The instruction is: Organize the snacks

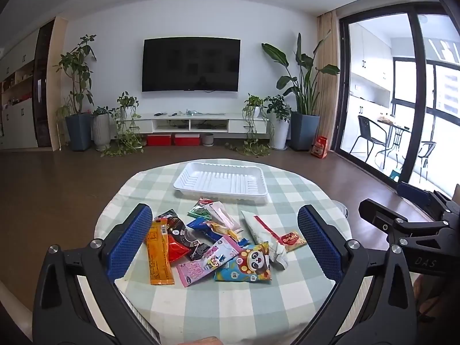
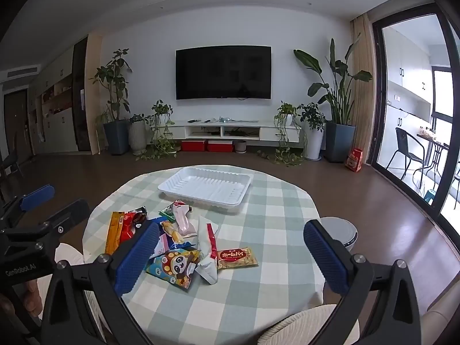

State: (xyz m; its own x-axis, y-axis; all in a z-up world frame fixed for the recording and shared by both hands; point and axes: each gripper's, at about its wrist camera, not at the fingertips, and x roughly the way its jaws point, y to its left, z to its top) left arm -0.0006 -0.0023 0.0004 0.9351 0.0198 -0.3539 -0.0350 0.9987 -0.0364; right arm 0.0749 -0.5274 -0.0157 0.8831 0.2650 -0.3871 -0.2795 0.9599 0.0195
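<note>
- Nothing sorted yet — white plastic tray [image 1: 220,182] sits bare at the far side of the round table with the green-and-white checked cloth [image 1: 230,302], no packet inside.
- Snack packets lie in a loose heap on the cloth just this side of the tray, several overlapping.
- Orange stick packet [image 1: 158,253] at the left edge of the heap, red-and-black pouch [image 1: 179,240] beside it and partly under its neighbours.
- Pink packet [image 1: 207,261] and panda-print packet [image 1: 247,264] nearest the camera, touching each other.
- Long white wrapper with a red stripe [image 1: 263,234] angled to the right; small red-labelled biscuit packet [image 2: 236,258] just beside it, farthest right of the pile.
- Pale pink stick [image 1: 225,220], a yellow candy-like packet and green and blue packets at the back of the heap, closest to the tray — details too small to read.
- Left gripper [image 1: 224,241] spread wide, blue pads either side of the pile, gripping nothing, hovering above the cloth.
- Right gripper [image 2: 230,254] likewise wide and empty, aimed at the pile's right half.
- Remaining, by judgement: every packet, presumably lifted one by one into the tray.
- Likely first picks: the outlying biscuit packet and the orange stick, both free of overlap.
</note>
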